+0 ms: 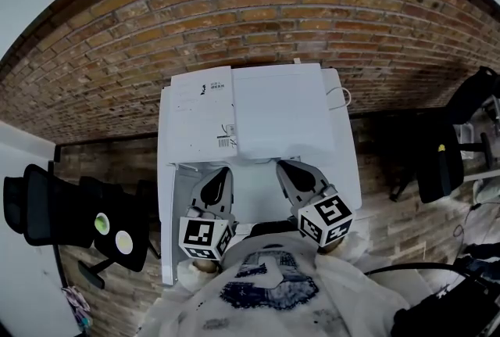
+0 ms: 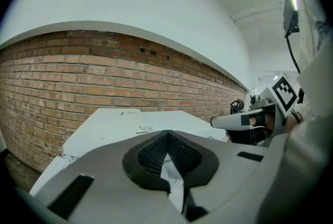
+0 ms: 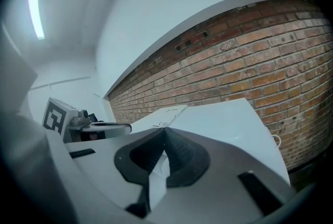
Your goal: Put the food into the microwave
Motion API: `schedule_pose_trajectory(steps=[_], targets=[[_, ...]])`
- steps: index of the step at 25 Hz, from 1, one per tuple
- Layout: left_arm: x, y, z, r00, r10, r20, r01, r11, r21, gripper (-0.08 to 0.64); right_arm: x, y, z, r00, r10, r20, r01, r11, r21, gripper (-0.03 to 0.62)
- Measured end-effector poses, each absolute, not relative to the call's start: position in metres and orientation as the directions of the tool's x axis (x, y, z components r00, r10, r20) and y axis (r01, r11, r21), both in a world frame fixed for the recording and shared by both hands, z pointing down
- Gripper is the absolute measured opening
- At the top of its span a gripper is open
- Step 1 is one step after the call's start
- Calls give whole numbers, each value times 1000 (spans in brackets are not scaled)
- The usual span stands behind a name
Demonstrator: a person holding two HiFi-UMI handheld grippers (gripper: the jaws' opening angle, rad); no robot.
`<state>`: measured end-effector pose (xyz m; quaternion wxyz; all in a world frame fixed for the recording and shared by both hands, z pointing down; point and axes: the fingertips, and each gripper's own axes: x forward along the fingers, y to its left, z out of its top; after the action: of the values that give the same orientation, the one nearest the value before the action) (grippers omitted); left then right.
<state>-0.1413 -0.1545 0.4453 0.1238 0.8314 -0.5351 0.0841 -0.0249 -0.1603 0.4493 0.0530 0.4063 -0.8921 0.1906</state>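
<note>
**Brick wall, white microwave, both grippers closed and empty**

Person stands at a white table (image 1: 166, 249) pushed against the brick wall (image 1: 234, 7). Both grippers are held close to the chest, side by side over the near part of the table and pointing toward the wall.

- Left gripper (image 1: 224, 171): jaws fully together, tips meeting. Its own view shows nothing clamped, only white surface past the black ribbed pads (image 2: 151, 153). Its marker cube (image 1: 205, 238) sits just in front of the person's shirt (image 1: 269, 288).
- Right gripper (image 1: 283, 166): same state, jaws pressed tip to tip with nothing held. Its marker cube (image 1: 326, 220) faces up toward the head camera.
- The two grippers are near each other but not touching. Each one shows at the edge of the other's view.

Microwave (image 1: 281, 112): a white box seen from above, sitting at the far end of the table against the bricks, just beyond both sets of jaw tips. A printed label sheet (image 1: 201, 112) lies on the left part of its top. A thin cable (image 1: 341, 98) loops out at its right rear corner. I can't tell from these angles whether the door is open or closed.

Food: I can't make it out in any view.

Surroundings: black office chairs (image 1: 47, 210) stand to the left of the table, and another dark chair (image 1: 437, 163) is off to the right.
</note>
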Motion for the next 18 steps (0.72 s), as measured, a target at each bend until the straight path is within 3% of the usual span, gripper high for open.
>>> schedule_pose_trajectory(steps=[18], targets=[[-138, -160, 448, 398, -873, 280, -917, -391, 84, 8, -22, -163, 453, -661, -706, 253, -748, 597, -290, 12]])
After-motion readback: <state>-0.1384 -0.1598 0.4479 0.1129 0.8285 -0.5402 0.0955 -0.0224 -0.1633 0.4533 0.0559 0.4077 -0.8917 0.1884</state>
